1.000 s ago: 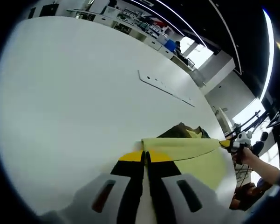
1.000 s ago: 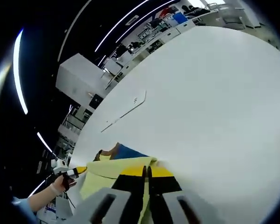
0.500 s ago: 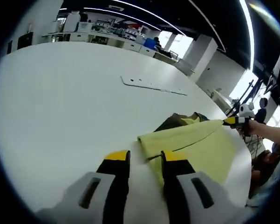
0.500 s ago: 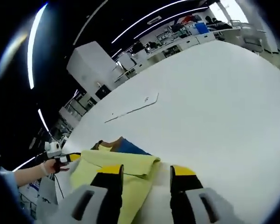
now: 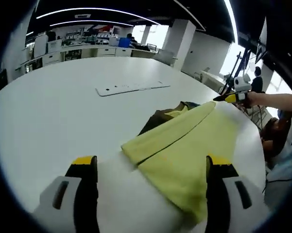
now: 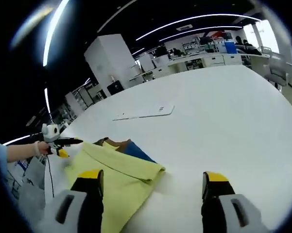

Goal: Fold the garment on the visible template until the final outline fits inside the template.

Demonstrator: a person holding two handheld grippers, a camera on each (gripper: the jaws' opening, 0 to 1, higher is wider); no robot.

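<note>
Folded yellow garment point(image 5: 184, 150) lying flat on white table point(image 5: 53, 111), brown and blue layers beneath. Left gripper point(image 5: 150, 167) and right gripper point(image 6: 153, 182) poised above, jaws spread wide, holding nothing.

text: none legible | labels/brands/numbers: none legible | white strip point(image 5: 131, 88) on the counter point(image 5: 48, 116), upper centre of the left gripper view: small dark marks, too small to read | far shelving, top of both views: blurred, unreadable
</note>
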